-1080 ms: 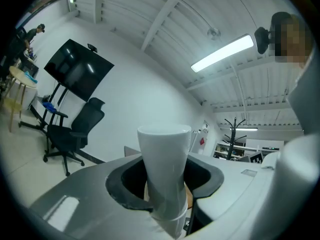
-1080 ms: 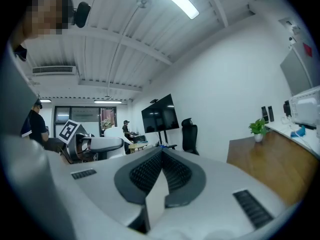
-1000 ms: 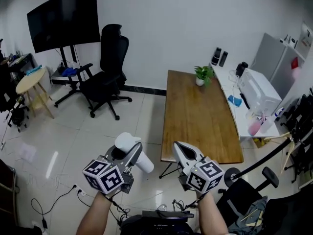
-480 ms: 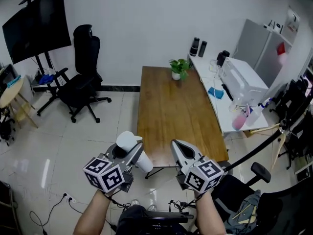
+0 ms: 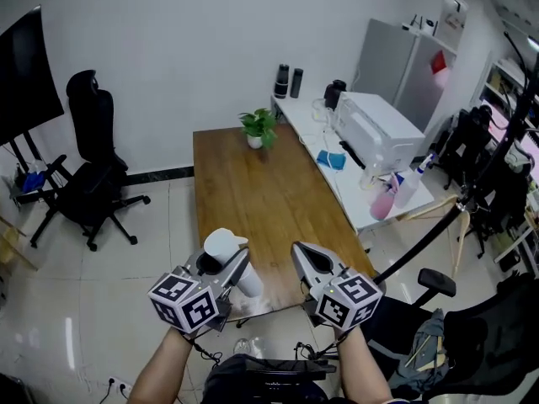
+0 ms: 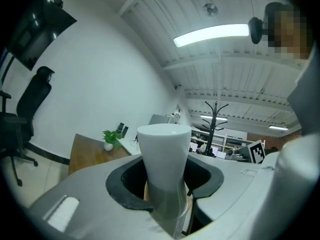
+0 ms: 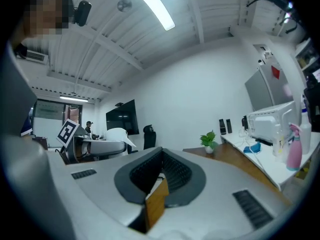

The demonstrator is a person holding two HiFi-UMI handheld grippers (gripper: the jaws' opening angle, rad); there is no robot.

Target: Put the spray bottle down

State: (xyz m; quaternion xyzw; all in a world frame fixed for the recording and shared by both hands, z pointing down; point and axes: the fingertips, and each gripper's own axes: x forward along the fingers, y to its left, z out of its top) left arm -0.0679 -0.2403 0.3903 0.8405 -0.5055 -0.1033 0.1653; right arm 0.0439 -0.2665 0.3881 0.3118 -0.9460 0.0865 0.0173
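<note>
A white spray bottle (image 5: 231, 255) with a rounded white head sits between the jaws of my left gripper (image 5: 227, 273), which is shut on it. The left gripper view has the bottle (image 6: 164, 154) upright and filling the gap between the jaws. The gripper and bottle hang over the near end of a long wooden table (image 5: 253, 200). My right gripper (image 5: 305, 261) is beside it on the right, level, shut and holding nothing. In the right gripper view the closed jaws (image 7: 160, 181) point toward the table (image 7: 235, 156).
A small potted plant (image 5: 257, 127) stands at the table's far end. A white counter (image 5: 354, 200) on the right carries a white appliance (image 5: 375, 129) and a pink spray bottle (image 5: 383, 202). A black office chair (image 5: 84, 175) stands at left, another chair (image 5: 429, 310) at lower right.
Both grippers, the left still gripping the bottle, have travelled across the floor to the table's near end. The table has slid left and closer in view.
</note>
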